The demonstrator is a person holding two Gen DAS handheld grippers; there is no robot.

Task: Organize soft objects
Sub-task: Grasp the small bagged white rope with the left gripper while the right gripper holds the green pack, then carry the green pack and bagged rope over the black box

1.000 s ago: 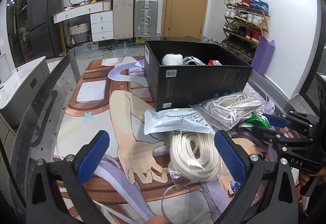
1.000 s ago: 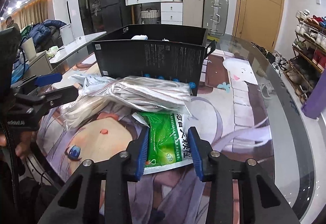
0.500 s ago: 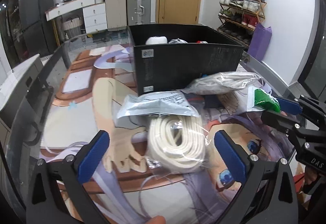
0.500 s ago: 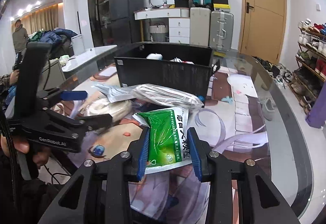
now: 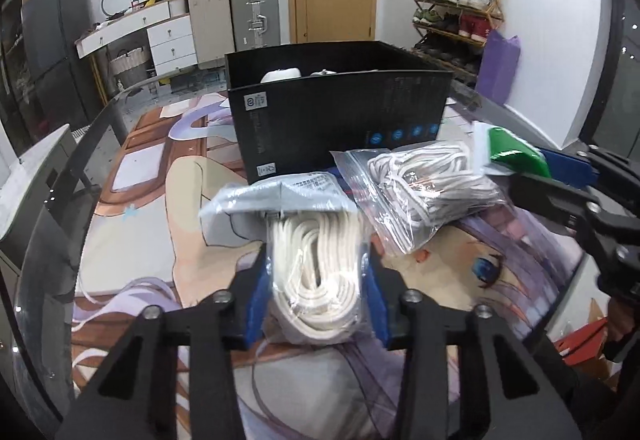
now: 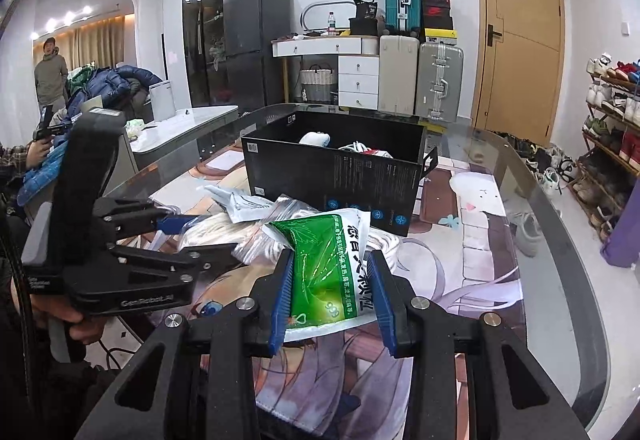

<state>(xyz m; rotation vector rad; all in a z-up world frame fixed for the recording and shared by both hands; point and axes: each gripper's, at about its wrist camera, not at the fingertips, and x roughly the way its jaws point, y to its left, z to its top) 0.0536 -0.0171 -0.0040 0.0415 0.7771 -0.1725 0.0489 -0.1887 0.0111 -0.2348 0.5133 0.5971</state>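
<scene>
My left gripper (image 5: 316, 282) is shut on a clear bag of thick white rope (image 5: 314, 268), held above the printed mat. My right gripper (image 6: 330, 290) is shut on a green and white packet (image 6: 324, 280), lifted off the table; it also shows at the right of the left wrist view (image 5: 516, 154). An open black box (image 5: 340, 120) stands just beyond, with white items inside (image 6: 316, 139). A second bag of thin white cord (image 5: 428, 192) lies in front of the box. A grey-white pouch (image 5: 280, 196) rests over the top of my rope bag.
The glass table (image 6: 560, 280) carries a printed anime mat (image 5: 140, 208). Suitcases (image 6: 436, 80), a white drawer unit and a door stand behind. A shoe rack (image 5: 456, 12) and purple bag are to the right. A person (image 6: 50, 76) stands far left.
My left gripper has closed from wide open onto the rope bag. My right gripper has risen with the green packet. Both views now sit closer to the black box.
</scene>
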